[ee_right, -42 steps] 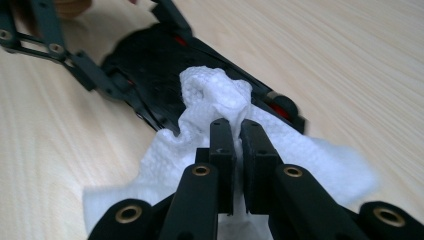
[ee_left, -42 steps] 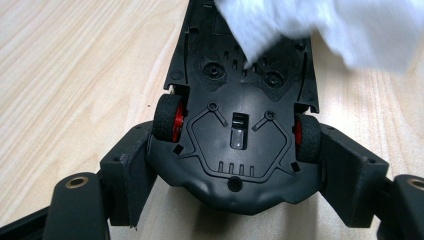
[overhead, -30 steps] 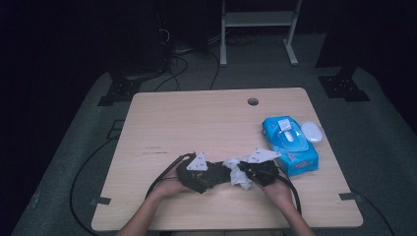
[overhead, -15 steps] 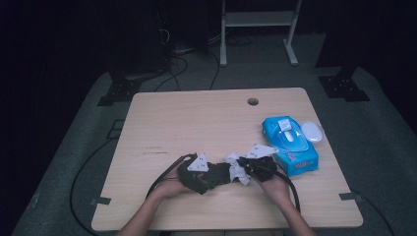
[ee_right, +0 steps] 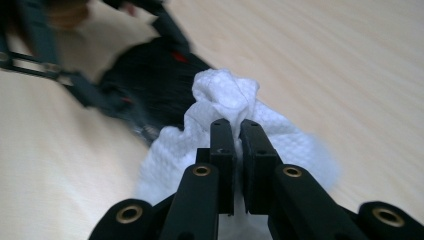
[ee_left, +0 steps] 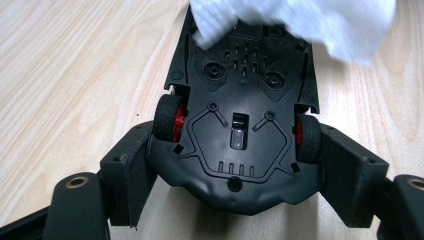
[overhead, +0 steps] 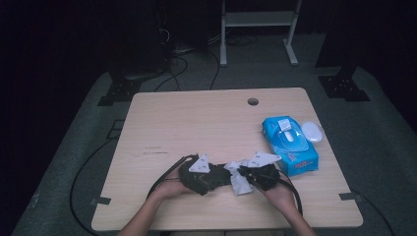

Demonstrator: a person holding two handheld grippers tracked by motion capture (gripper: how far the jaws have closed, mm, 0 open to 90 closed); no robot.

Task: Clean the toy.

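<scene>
A black toy car [ee_left: 240, 125] with red wheel hubs lies belly-up between the jaws of my left gripper [ee_left: 237, 150], which is shut on its sides at the wheels. A crumpled white wipe [ee_right: 230, 100] is pinched in my right gripper [ee_right: 237, 125], whose jaws are shut on it. The wipe [ee_left: 300, 20] rests against the far end of the car's underside. From above, the left gripper [overhead: 201, 174] and right gripper [overhead: 260, 174] face each other near the table's front edge, with the wipe [overhead: 238, 182] between them.
A blue pack of wet wipes [overhead: 290, 142] lies to the right of the grippers, with a white oval cap [overhead: 312, 132] beside it. The wooden table [overhead: 196, 123] has a cable hole [overhead: 253, 102] near its far edge. Cables trail off the front left.
My right gripper has shifted slightly with the wipe against the car. The left gripper and the car have stayed put.
</scene>
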